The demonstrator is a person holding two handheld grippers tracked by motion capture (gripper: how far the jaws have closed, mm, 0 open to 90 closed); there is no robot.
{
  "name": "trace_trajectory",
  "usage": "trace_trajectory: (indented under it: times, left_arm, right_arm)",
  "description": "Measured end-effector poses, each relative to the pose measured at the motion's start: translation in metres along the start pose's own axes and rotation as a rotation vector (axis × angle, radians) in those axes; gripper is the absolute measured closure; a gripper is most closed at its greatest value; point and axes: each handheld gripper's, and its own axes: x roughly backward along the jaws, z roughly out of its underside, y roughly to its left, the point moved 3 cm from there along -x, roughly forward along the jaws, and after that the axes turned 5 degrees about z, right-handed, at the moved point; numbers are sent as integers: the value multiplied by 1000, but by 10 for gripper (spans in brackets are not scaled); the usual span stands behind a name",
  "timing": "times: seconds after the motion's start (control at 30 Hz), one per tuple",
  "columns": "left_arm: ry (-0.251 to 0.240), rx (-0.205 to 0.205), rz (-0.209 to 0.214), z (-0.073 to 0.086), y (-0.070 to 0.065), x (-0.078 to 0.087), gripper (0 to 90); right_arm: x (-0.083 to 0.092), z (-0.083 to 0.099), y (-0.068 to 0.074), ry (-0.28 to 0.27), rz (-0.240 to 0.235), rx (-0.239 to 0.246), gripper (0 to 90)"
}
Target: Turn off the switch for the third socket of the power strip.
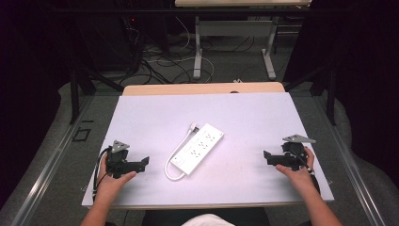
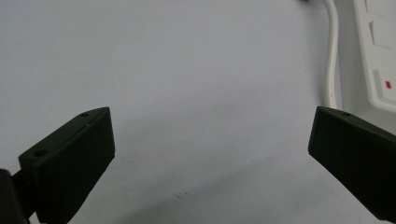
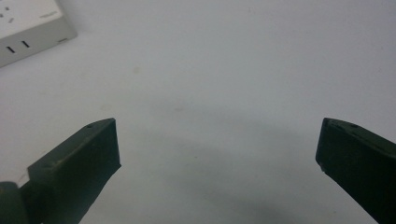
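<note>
A white power strip point(image 1: 197, 149) lies flat near the middle of the pale tabletop point(image 1: 254, 117), a little toward the person's side. Its long axis runs on a diagonal, from about 7 o'clock to about 1 o'clock in the high view, with the socket face turned up. Its white cable point(image 1: 175, 160) runs beside the 10 o'clock long edge, bends in a loop around the 7 o'clock end, and finishes at a plug point(image 1: 193, 127) near the 1 o'clock end.

The left tongs point(image 1: 141, 163) rest low over the tabletop at about 9 o'clock from the strip, held in the left hand point(image 1: 113, 181), and they point toward the strip. Their jaws are spread wide with nothing between them; in the left gripper view the cable point(image 2: 330, 56) and the strip's end with a small red mark point(image 2: 380, 65) are just beyond the right jaw.

The right tongs point(image 1: 267, 157) are at about 3 o'clock from the strip, well apart from it, held in the right hand point(image 1: 297, 170). Their jaws are also released and hold nothing. A corner of the strip point(image 3: 30, 25) shows at the upper left of the right gripper view.
</note>
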Motion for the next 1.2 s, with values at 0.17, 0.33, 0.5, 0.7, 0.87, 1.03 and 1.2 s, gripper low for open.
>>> trace_trajectory:
  times: [0.17, 0.33, 0.5, 0.7, 0.87, 1.03, 1.2]
  left_arm:
    - [-10, 4, 20, -1, -5, 4, 3]
    - [-7, -28, 29, -2, -16, 6, 3]
    - [-29, -16, 44, -4, -25, 8, 3]
    - [-27, -21, 52, -6, -33, 8, 19]
    - [-32, -25, 60, -9, -39, 8, 55]
    - [-34, -43, 54, -15, -44, 11, 166]
    - [-37, -36, 64, -22, -50, 12, 233]
  right_arm:
    - [3, -2, 13, -27, -19, 31, 0]
    - [2, -1, 20, -23, -42, 37, 0]
    - [4, -1, 22, -35, -53, 39, 0]
    - [5, -1, 22, -37, -50, 30, 0]
    - [5, 0, 21, -37, -49, 24, 0]
    - [5, 0, 22, -34, -46, 24, 2]
    - [5, 1, 21, -28, -44, 20, 5]
